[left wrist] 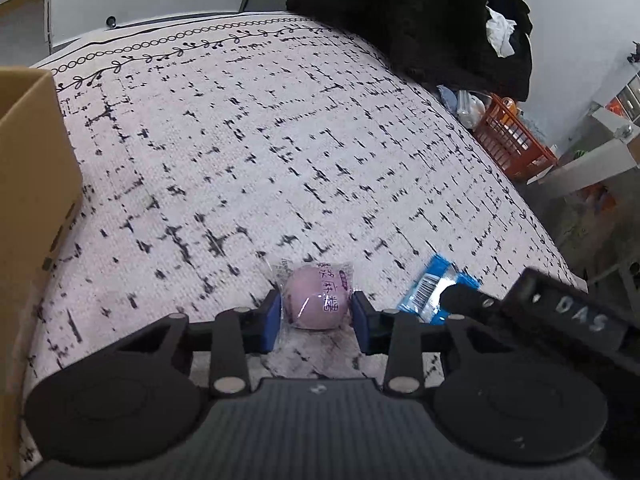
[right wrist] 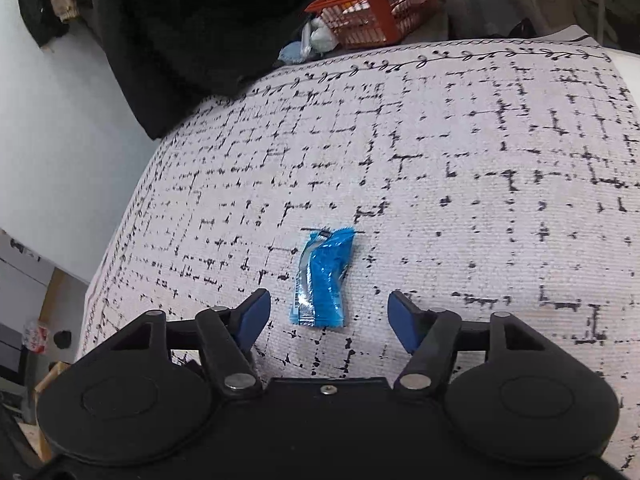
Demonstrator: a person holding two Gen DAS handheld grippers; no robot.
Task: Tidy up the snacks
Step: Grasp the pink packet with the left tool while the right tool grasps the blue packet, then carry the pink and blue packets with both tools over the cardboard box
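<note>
A round pink snack [left wrist: 316, 300] in a clear wrapper lies on the patterned tablecloth [left wrist: 248, 152]. My left gripper [left wrist: 316, 322] is shut on the pink snack, one blue pad touching each side. A blue snack packet [right wrist: 322, 278] lies flat on the cloth between and just ahead of the spread fingers of my right gripper [right wrist: 329, 316], which is open and touches nothing. In the left wrist view the same blue packet [left wrist: 434, 292] shows to the right, partly hidden by the right gripper's black body [left wrist: 560, 316].
A cardboard box [left wrist: 32, 216] stands at the table's left edge. A black garment [right wrist: 192, 28] is heaped on the far corner. An orange basket [right wrist: 380, 12] with odds and ends sits beyond the table's far edge.
</note>
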